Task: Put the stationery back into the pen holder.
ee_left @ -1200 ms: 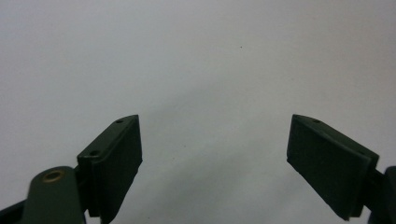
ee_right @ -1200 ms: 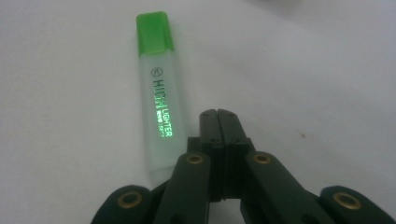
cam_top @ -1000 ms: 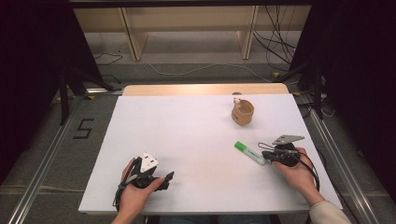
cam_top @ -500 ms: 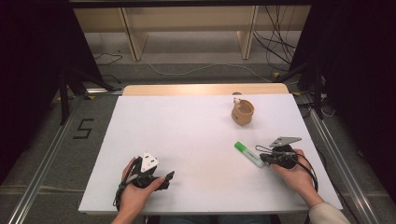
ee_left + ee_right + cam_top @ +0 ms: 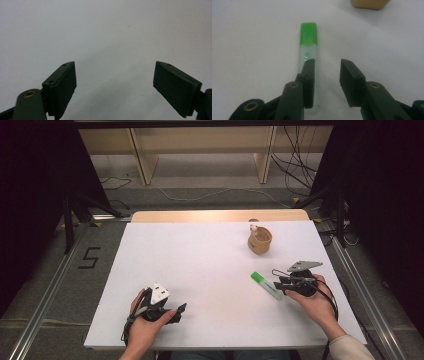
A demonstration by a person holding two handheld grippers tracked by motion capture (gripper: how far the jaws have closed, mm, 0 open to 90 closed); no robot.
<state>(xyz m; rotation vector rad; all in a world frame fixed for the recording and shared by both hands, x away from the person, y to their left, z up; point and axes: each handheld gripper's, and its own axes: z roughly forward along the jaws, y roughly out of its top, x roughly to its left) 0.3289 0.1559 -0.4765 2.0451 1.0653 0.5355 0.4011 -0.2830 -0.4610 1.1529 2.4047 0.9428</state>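
The right claw (image 5: 278,284) sits low at the right side of the white desk (image 5: 200,265), its jaws just now opening from fully together, and there is a clear gap between them. In the right gripper view the green-capped marker (image 5: 308,57) lies flat on the desk, cap pointing away; its clear barrel runs under the left-hand jaw rather than through the gap, so nothing is pinched. From the high view the marker (image 5: 266,285) lies at a slant just in front of that claw, cap end toward the middle of the desk. Beyond it, toward the far edge, stands the small tan cup (image 5: 260,240), well apart from the marker. Over on the other side, the left claw (image 5: 181,308) rests near the front edge, jaws spread wide over bare desk, holding nothing.
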